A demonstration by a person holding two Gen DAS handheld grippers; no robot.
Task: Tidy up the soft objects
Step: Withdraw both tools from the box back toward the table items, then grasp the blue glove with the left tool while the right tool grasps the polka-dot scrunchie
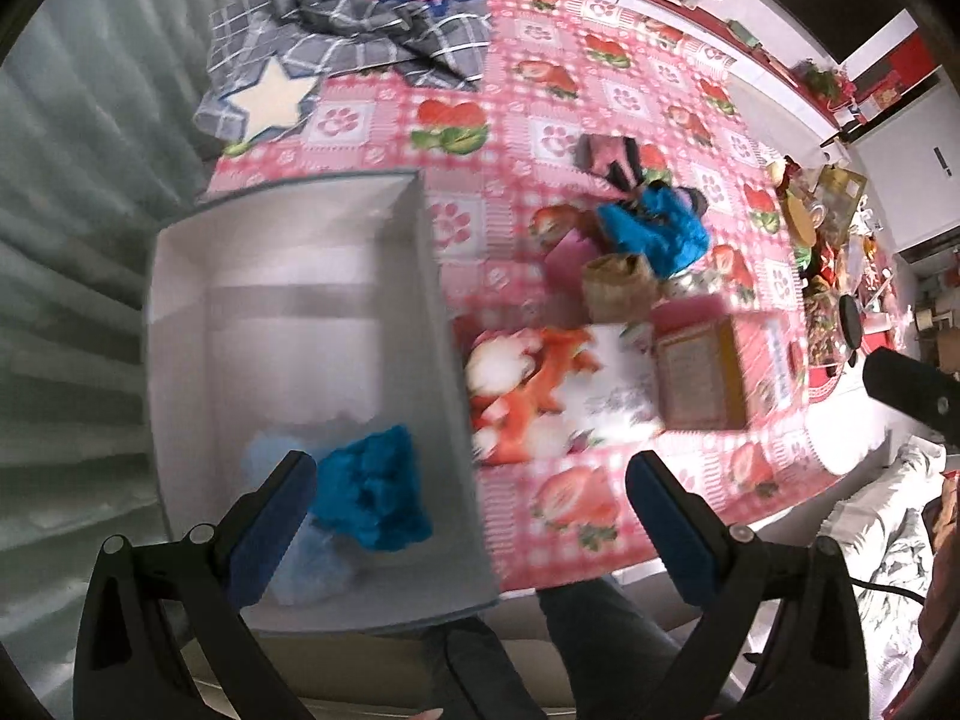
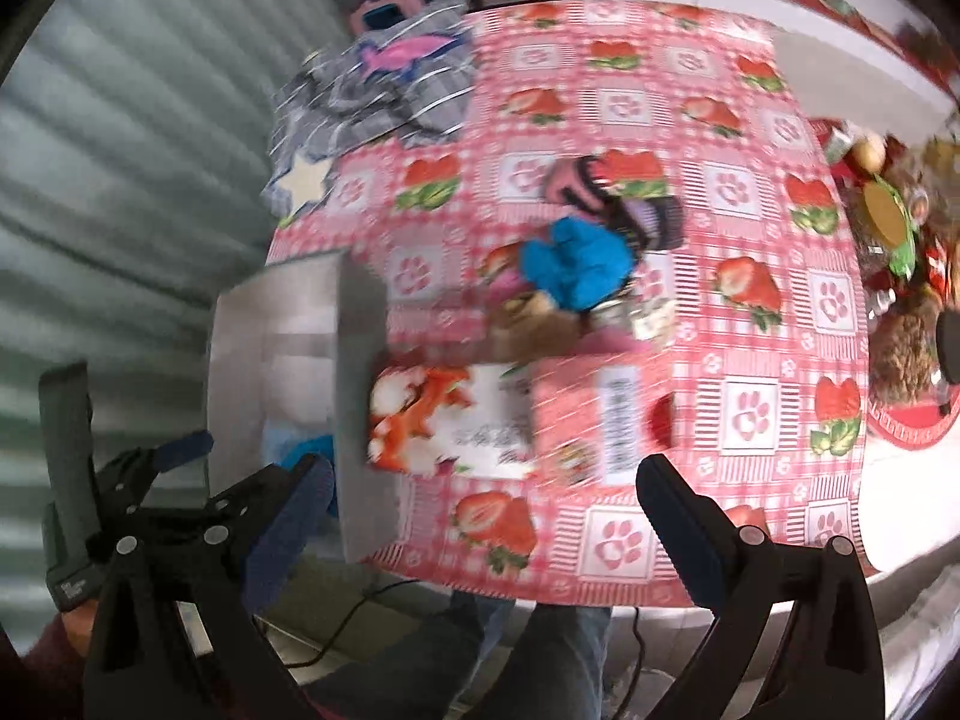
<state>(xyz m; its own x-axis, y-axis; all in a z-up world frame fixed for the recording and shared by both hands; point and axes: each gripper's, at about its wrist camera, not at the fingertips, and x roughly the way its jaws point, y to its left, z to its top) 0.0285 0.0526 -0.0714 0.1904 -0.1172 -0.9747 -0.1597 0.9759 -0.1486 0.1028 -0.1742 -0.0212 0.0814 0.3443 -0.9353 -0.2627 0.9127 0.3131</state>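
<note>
Both jaws wide, empty. Left gripper hangs over the white box, blue cloth already inside. Remaining blue bundle lies straight ahead of the right gripper (nearer arm, probably), mid-table, well apart.

Blue cloth: crumpled, lay inside grey bin, lower left.
Blue glove pile: heaped, centre right on table.

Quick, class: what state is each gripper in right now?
Left gripper: open, holding nothing.
Right gripper: open, holding nothing.
</note>
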